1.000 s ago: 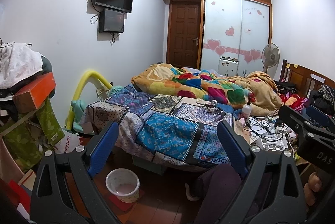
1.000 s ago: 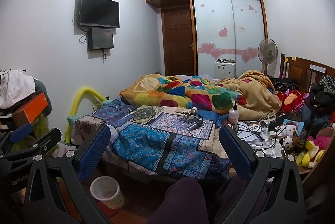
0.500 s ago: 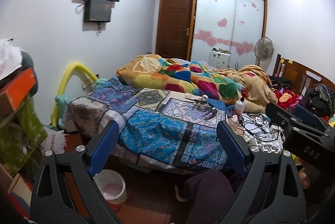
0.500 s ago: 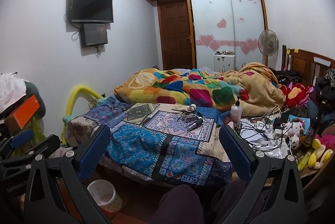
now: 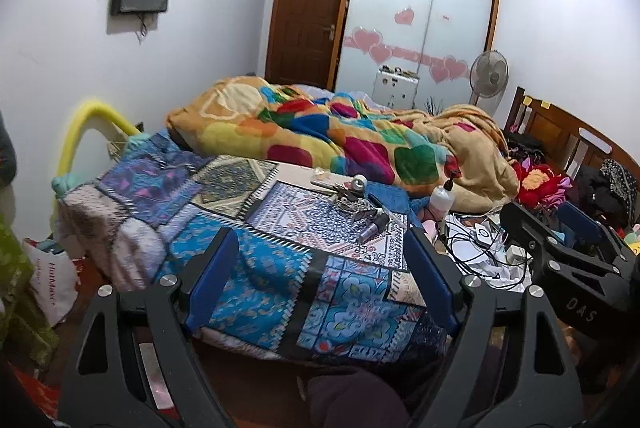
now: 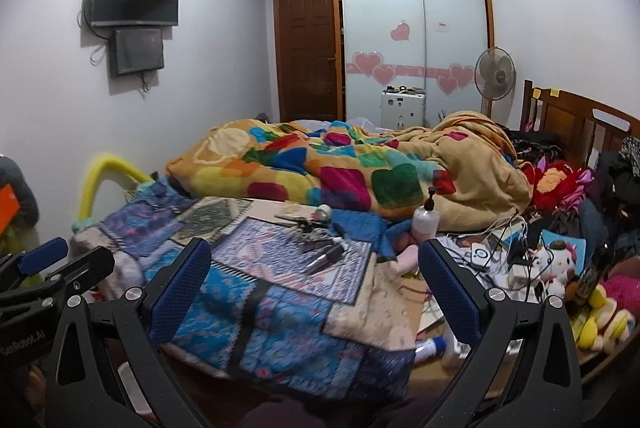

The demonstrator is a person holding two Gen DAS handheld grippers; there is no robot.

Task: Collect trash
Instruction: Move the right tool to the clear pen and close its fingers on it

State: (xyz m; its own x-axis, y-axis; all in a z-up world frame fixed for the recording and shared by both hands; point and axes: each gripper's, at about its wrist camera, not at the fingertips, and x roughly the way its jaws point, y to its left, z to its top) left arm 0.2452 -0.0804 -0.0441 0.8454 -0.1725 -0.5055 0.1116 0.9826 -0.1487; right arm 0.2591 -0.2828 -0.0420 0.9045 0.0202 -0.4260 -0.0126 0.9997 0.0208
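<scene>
— While both tools are hanging above the foot of the bed [image 5: 256, 268], what are the fingers doing?

— The left gripper [image 5: 324, 276] is holding its blue pads wide apart, gripping nothing; the right gripper [image 6: 316, 288] is likewise gaping, nothing between its pads.

— Where is the trash lying?

— A loose pile of small clutter [image 6: 320, 248] is sitting on the patchwork quilt [image 6: 280, 308], just ahead of both tools and beside a white pump bottle [image 6: 426, 220]; which pieces are rubbish is impossible to tell. A tangle of cables [image 5: 476, 248] is sprawling to the right, near a crumpled multicoloured blanket [image 6: 340, 171].
</scene>
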